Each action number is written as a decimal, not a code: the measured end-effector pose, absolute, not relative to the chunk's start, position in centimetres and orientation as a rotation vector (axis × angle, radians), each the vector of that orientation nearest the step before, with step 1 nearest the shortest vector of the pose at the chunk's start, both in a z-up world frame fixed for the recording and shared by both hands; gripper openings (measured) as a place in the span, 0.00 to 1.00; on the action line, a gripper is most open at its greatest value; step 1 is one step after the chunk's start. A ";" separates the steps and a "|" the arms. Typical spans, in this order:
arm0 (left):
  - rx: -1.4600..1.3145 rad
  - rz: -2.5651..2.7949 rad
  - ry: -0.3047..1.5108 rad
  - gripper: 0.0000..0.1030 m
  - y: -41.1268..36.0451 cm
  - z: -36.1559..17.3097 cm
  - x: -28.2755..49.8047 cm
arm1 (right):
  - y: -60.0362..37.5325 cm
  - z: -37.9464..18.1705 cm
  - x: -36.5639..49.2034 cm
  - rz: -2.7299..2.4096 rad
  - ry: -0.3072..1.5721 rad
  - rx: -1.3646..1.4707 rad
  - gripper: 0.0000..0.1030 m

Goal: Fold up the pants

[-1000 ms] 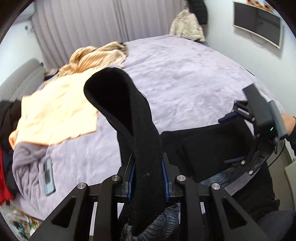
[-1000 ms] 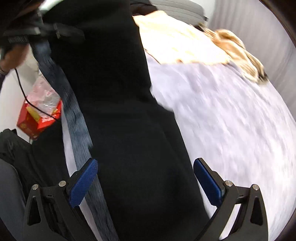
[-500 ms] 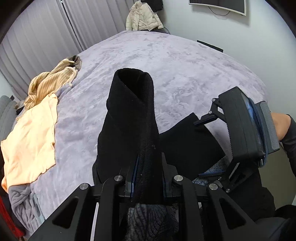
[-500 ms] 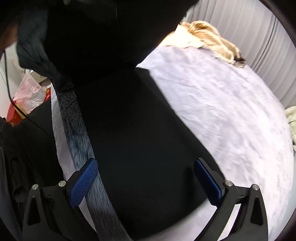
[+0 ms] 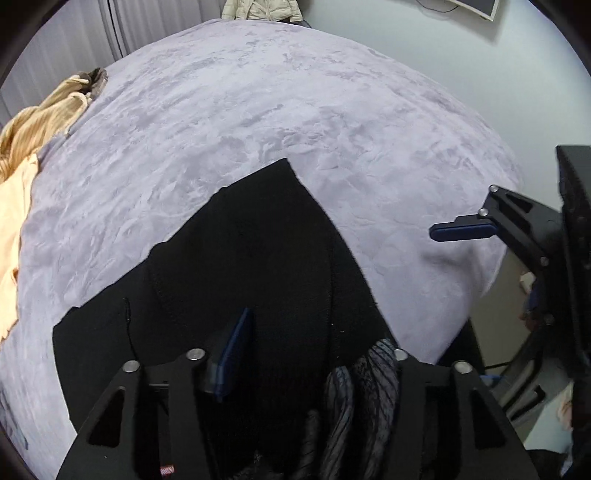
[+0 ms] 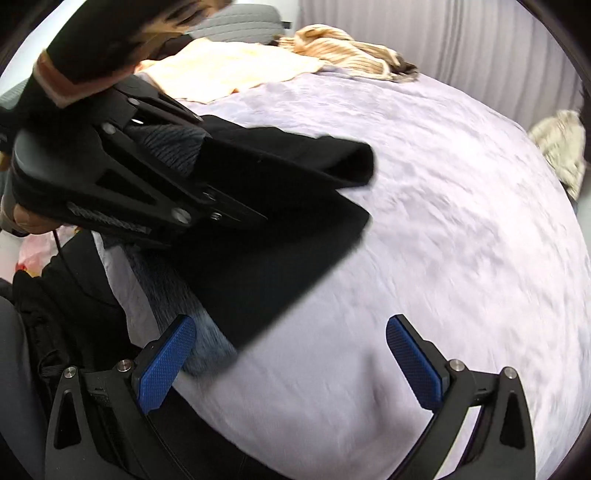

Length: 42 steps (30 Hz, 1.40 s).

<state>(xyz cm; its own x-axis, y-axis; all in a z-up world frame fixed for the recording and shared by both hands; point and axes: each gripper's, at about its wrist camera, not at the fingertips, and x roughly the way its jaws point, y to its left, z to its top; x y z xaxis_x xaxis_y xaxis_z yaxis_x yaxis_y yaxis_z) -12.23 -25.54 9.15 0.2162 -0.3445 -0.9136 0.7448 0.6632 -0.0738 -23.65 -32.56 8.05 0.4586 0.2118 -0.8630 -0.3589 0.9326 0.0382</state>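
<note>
The black pants (image 5: 258,258) lie folded on the lilac bedspread (image 5: 258,110), with a grey ribbed part (image 5: 354,387) at their near end. My left gripper (image 5: 306,332) sits low over them, its jaws opening. The black cloth lies loosely between them; one blue pad (image 5: 236,350) shows and the other is hidden by fabric. In the right wrist view a hand holds the left gripper (image 6: 221,177), and a fold of the pants (image 6: 332,162) sticks out past it. My right gripper (image 6: 290,362) stands open over bare bedspread (image 6: 443,221), just right of the pants' edge, holding nothing. Its pad (image 5: 461,232) also shows in the left wrist view.
A peach cloth (image 6: 229,70) and a tan striped garment (image 6: 351,51) lie at the bed's far left side. A cream jacket (image 5: 258,9) hangs past the far end. The bed's edge (image 5: 491,266) drops off at the right. A dark bag (image 6: 55,295) lies beside the bed.
The left gripper came down with the raised pant fold and laid it on the bed, and its jaws went from shut to spread. The right gripper slid off the pants onto bare bedspread.
</note>
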 end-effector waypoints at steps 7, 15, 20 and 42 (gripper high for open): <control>0.228 -0.898 1.011 0.98 -21.2 16.1 -13.3 | -35.3 10.3 -26.1 0.354 0.981 0.041 1.00; 0.302 -0.283 0.935 0.99 -12.2 11.3 -8.6 | -34.7 9.2 -22.7 0.403 0.960 0.261 1.00; 0.177 -0.211 1.038 0.99 -8.2 6.5 -7.2 | -30.2 9.2 -22.3 0.492 0.927 0.276 0.99; 0.155 -0.328 1.055 0.99 -10.5 5.2 -7.8 | -31.9 8.7 -24.0 0.284 0.980 0.285 0.51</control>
